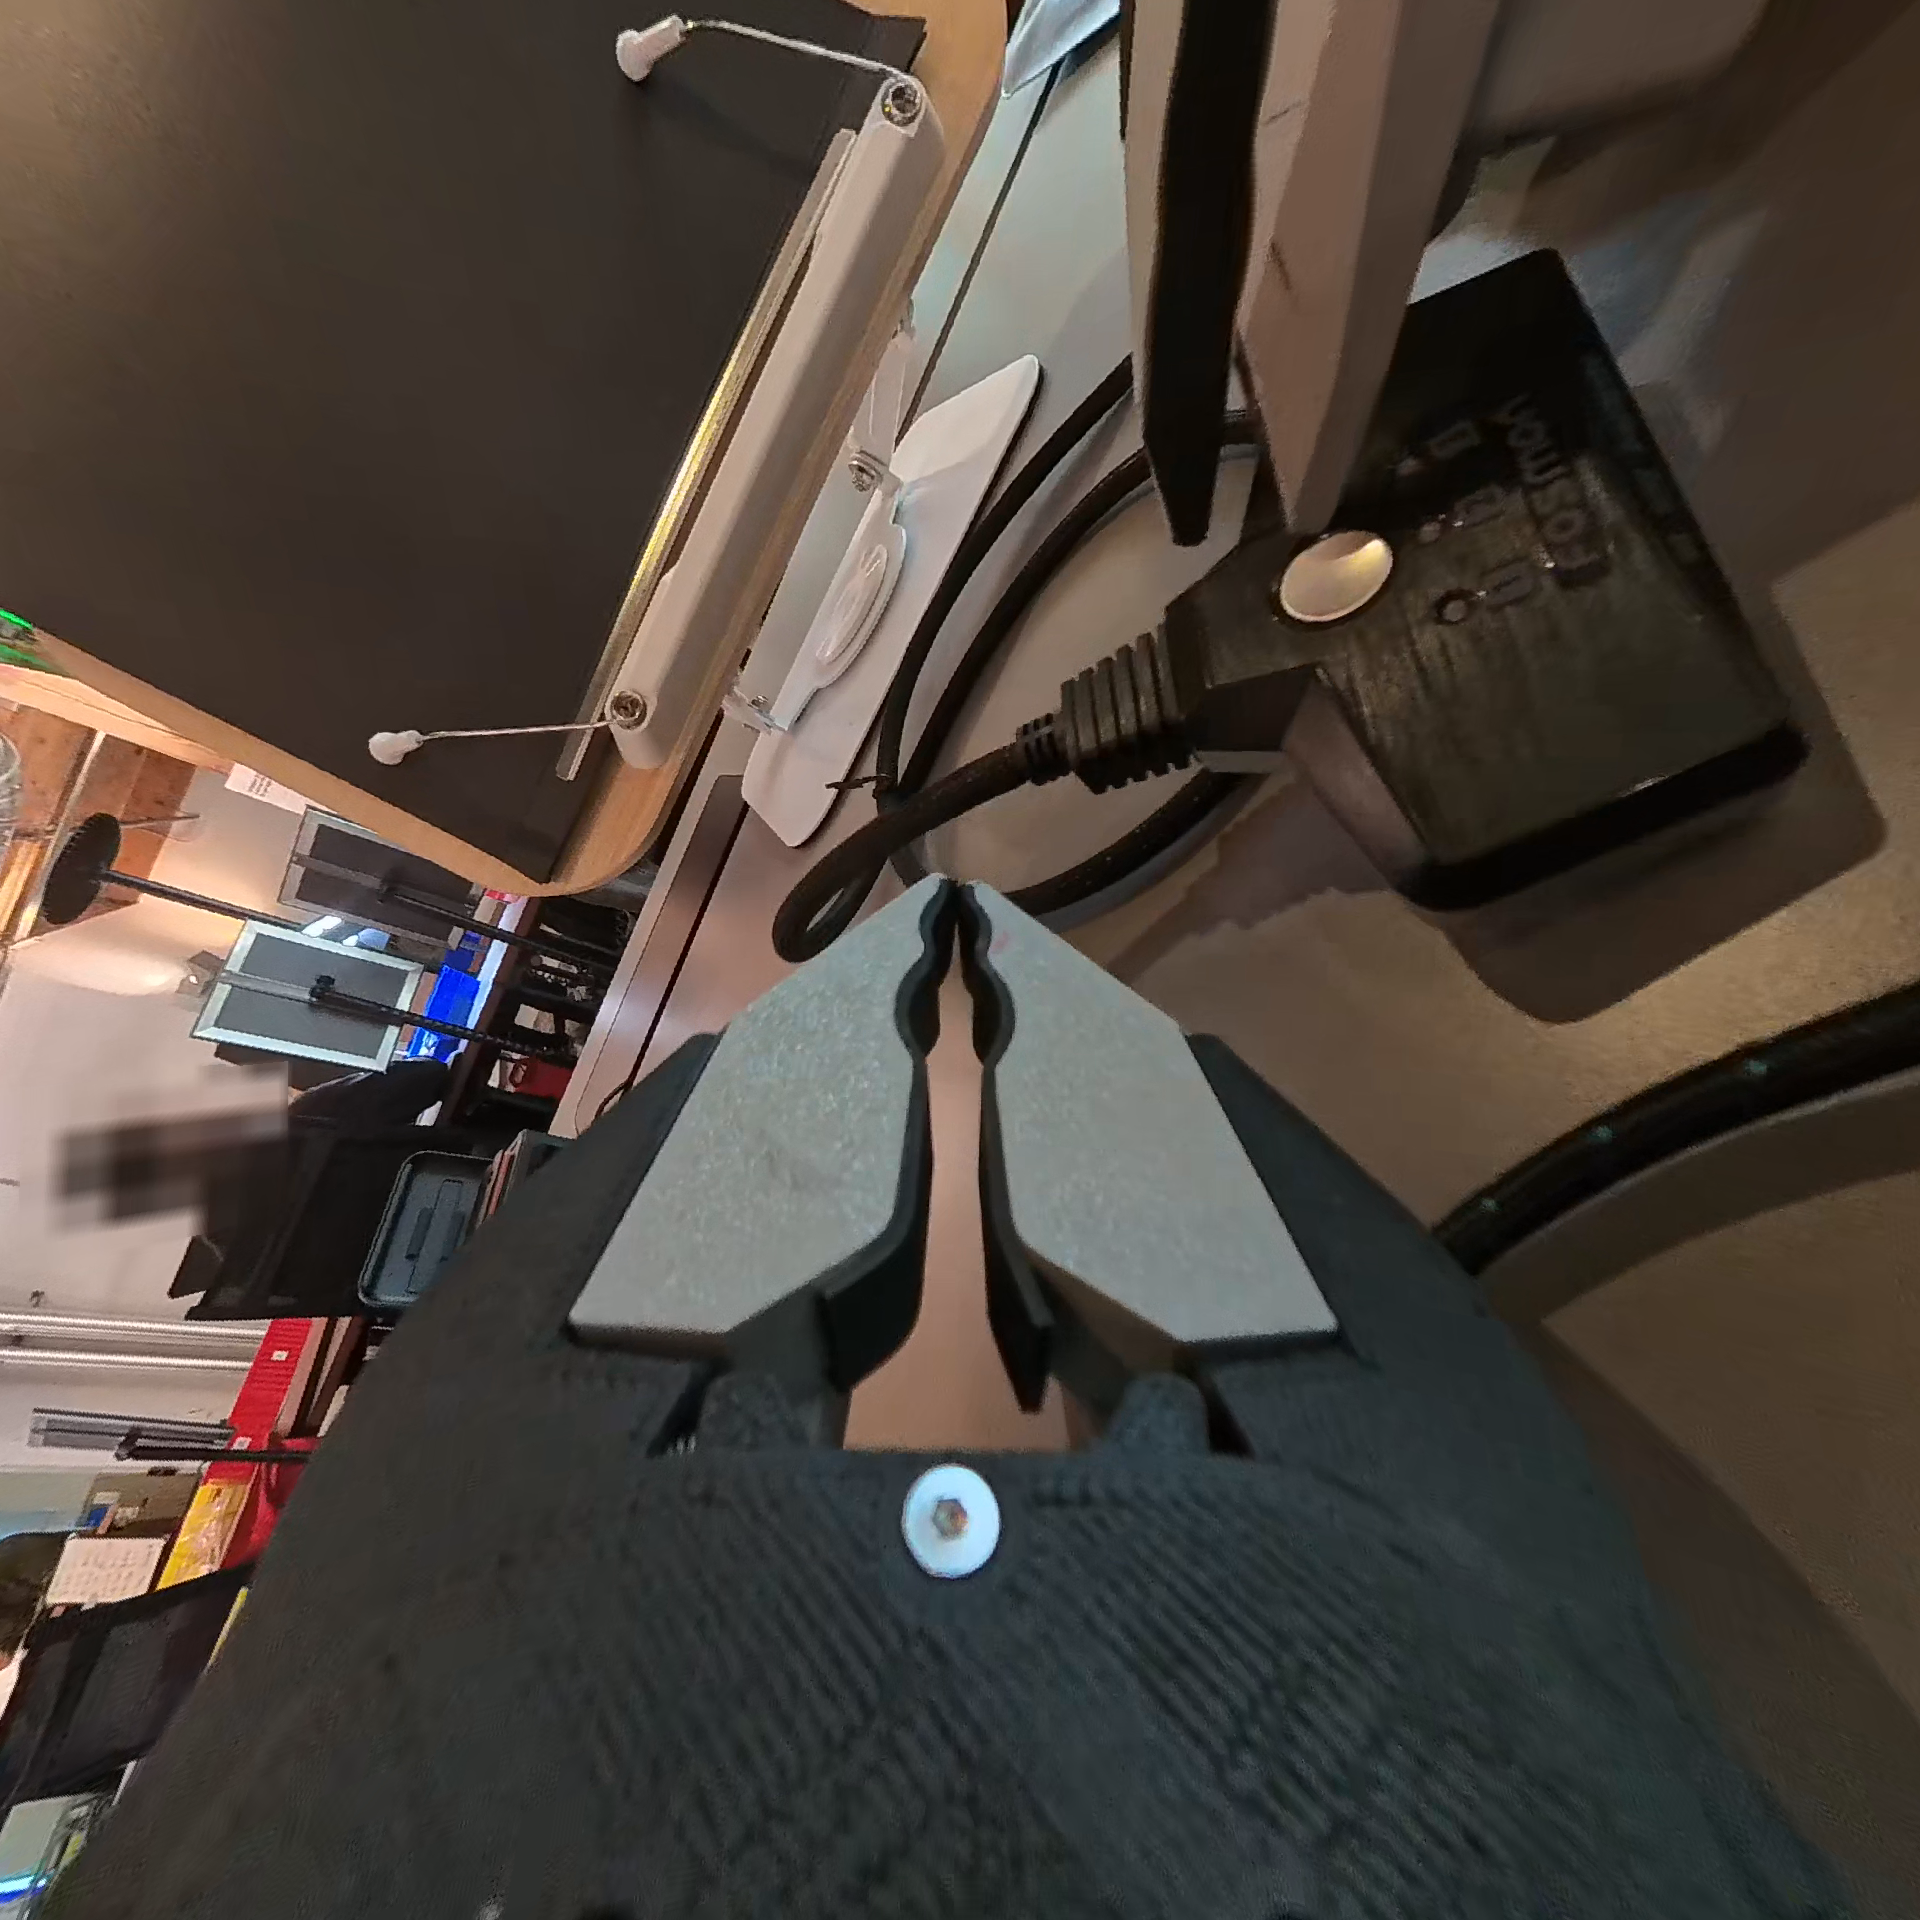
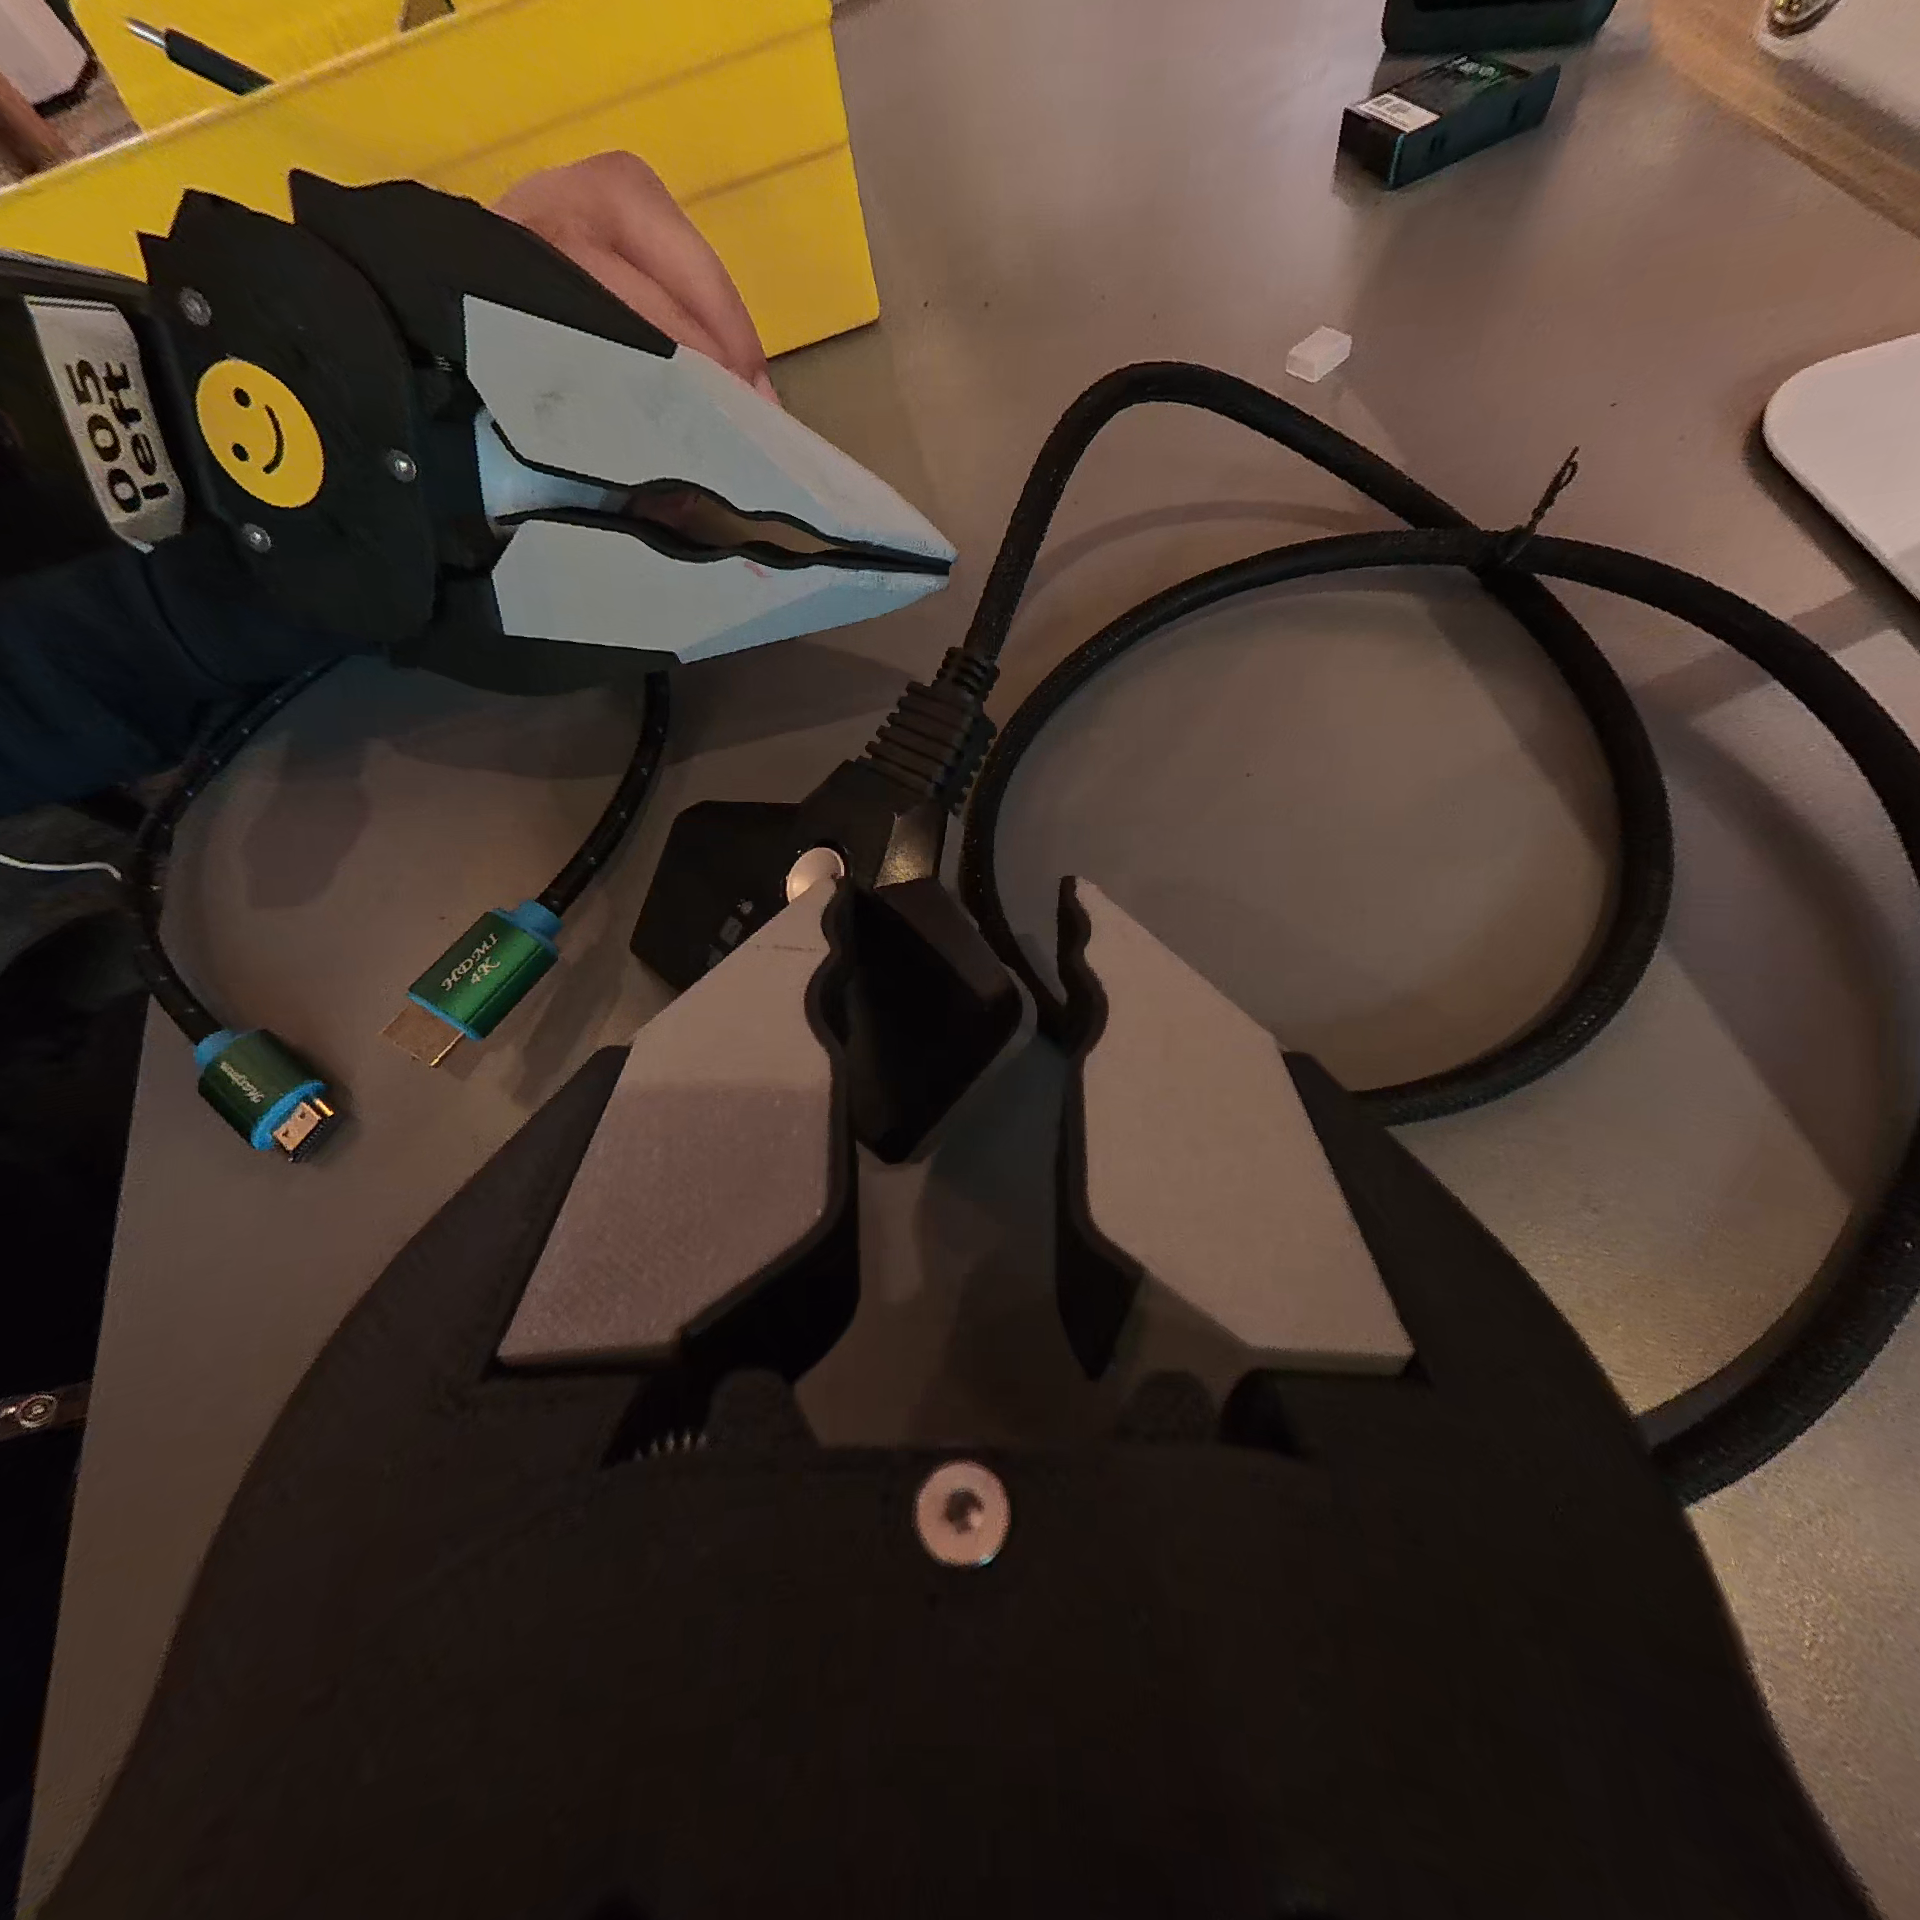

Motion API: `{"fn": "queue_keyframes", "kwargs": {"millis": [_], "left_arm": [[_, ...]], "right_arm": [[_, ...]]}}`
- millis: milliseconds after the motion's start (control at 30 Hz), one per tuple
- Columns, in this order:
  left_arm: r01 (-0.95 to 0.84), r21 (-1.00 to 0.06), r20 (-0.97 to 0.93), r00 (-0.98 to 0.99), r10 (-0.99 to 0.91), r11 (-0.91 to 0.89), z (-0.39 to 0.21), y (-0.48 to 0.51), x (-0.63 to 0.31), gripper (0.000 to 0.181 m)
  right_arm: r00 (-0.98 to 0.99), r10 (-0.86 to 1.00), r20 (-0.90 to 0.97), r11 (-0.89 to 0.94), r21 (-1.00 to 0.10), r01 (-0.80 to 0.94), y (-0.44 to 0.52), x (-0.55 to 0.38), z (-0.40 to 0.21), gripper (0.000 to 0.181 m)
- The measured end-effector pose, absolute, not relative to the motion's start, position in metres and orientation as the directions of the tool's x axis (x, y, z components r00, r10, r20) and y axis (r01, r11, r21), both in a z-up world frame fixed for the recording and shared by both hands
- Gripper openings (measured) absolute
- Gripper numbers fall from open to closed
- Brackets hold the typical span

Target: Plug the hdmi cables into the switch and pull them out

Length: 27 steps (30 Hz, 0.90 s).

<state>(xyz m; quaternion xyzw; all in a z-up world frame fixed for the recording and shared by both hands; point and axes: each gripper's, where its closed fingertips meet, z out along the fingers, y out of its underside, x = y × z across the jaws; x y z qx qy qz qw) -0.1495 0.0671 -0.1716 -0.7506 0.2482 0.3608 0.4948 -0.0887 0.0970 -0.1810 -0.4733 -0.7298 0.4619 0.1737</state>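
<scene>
Right gripper (image 2: 951, 935) has its fingers spread, straddling the near corner of the black switch (image 2: 727, 904); one finger lies against the box, the other clear of it, so nothing is clamped yet. Left gripper (image 2: 940, 566) hovers above and left of the switch, fingers pressed together, holding nothing. The switch sits flat on the grey worktop (image 2: 1299, 883) with one black braided cable (image 2: 1558, 831) already seated in its far side, slack looped to the right. The short cable's two green-shelled plugs, (image 2: 473, 982) and (image 2: 275, 1091), lie loose left of the switch, near but apart from it (neither inserted). My read: the step in hand is bracing the switch before the next plug goes in. To do it well, close the right fingers squarely on the box body, not on the seated plug's strain relief (image 2: 930, 743), and keep the box flat. Left should take a green plug by its metal shell, line it up level with the port, then push straight. Any skew risks jamming.
</scene>
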Motion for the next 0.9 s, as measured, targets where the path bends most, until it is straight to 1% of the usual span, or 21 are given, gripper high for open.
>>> {"fn": "queue_keyframes", "kwargs": {"millis": [167, 367, 667, 900], "left_arm": [[-0.719, -0.581, -0.778, 0.628, 0.001, -0.381, -0.168, 0.066, -0.152, 0.000], [-0.728, -0.566, -0.787, 0.617, -0.010, -0.387, -0.171, 0.067, -0.153, 0.000], [-0.710, -0.575, -0.780, 0.626, 0.009, -0.406, -0.170, 0.067, -0.160, 0.000], [-0.697, -0.588, -0.772, 0.635, 0.026, -0.410, -0.167, 0.065, -0.163, 0.000]], "right_arm": [[-0.491, 0.856, -0.162, 0.135, -0.847, 0.514, 0.099, -0.090, -0.178, 0.041], [-0.477, 0.870, -0.122, 0.148, -0.858, 0.491, 0.102, -0.094, -0.176, 0.042], [-0.461, 0.879, -0.122, 0.128, -0.871, 0.475, 0.106, -0.098, -0.172, 0.038], [-0.455, 0.880, -0.133, 0.087, -0.898, 0.432, 0.116, -0.093, -0.155, 0.043]]}}
